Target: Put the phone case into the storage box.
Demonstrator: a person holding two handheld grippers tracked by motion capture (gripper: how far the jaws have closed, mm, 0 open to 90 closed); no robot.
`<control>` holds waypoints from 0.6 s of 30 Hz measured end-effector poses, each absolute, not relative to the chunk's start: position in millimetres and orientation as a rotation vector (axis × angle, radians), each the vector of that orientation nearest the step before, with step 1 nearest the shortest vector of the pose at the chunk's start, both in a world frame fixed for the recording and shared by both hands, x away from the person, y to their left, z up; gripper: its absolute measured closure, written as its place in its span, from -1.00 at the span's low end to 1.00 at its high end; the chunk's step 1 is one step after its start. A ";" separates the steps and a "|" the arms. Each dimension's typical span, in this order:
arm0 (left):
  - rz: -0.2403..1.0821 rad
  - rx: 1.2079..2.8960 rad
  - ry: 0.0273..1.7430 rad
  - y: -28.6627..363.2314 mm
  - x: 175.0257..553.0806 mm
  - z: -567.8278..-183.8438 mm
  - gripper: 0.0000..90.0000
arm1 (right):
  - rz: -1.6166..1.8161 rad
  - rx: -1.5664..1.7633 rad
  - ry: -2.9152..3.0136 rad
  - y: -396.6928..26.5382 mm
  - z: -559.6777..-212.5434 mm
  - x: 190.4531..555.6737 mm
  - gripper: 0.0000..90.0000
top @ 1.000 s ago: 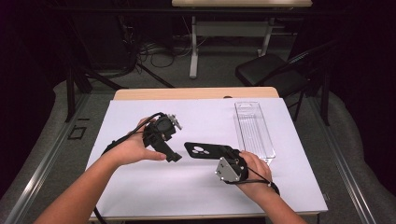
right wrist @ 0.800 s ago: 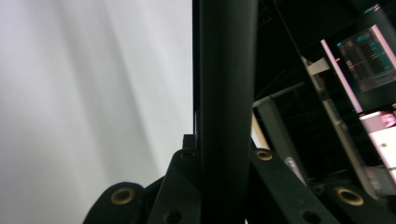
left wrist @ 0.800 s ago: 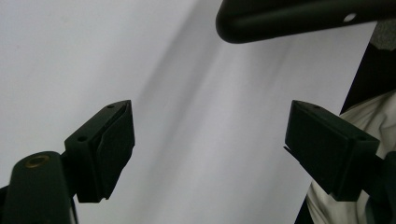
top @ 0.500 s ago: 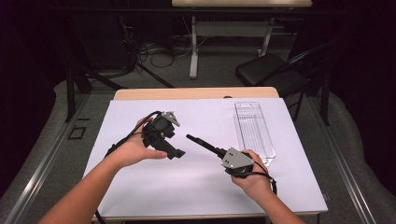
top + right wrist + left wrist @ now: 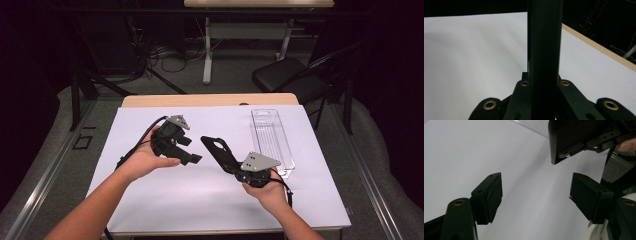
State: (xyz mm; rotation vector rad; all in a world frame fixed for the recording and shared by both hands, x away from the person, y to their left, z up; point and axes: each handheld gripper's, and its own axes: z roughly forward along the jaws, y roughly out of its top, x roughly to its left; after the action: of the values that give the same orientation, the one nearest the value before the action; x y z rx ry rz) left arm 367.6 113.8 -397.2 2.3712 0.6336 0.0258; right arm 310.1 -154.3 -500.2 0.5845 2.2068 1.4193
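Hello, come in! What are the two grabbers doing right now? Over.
Right gripper shut on a flat black plate, held up edge-on. Left gripper open, nothing between jaws, just been closing some. Clear plastic tray off to the side, not in the way.

a white sheet [image 5: 165,200] covers a wooden table [image 5: 210,100]. the left gripper [image 5: 192,159], held in the left hand [image 5: 147,160], hangs above the sheet's middle with its jaws apart and nothing between them; they have just been closing. the right gripper [image 5: 234,167], in the right hand [image 5: 267,187], is clamped on a flat black plate [image 5: 219,150] that slants up toward the left gripper. a clear plastic tray [image 5: 271,135] lies beside it on the sheet.
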 end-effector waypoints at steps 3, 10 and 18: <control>0.004 2.349 0.627 114.4 367.0 -396.4 -0.35 | 1.452 0.580 2.209 -153.2 -500.3 310.4 0.97; -0.026 2.309 0.589 115.9 366.5 -395.4 -0.25 | 1.521 0.585 2.227 -155.0 -500.2 312.9 0.97; -0.015 2.312 0.539 112.6 367.5 -396.3 -0.14 | 1.538 0.576 2.239 -153.4 -501.1 314.7 0.97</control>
State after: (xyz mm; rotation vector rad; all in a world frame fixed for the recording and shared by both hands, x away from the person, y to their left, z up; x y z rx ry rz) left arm 367.5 112.6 -396.3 2.3116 0.5390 -0.0151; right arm 314.7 -153.4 -501.1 0.5758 2.2395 1.5381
